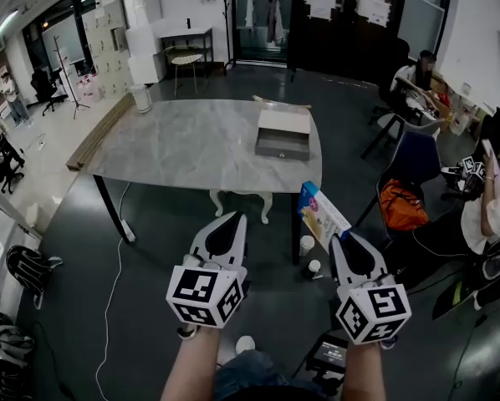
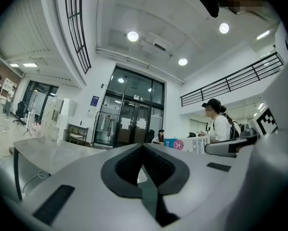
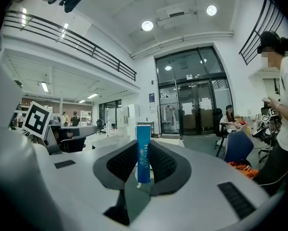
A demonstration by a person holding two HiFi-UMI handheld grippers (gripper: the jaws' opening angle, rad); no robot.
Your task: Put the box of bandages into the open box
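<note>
Bandage box point(image 1: 321, 215) in right tool point(image 1: 344, 239), apparently off table point(image 1: 191, 144)

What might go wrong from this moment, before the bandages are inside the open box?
1. The right gripper pinches the box of bandages only by one narrow end, over the floor; it may twist or slip out.
2. The open box lies close to the right edge of the table, so a hard placement may push it off.
</note>
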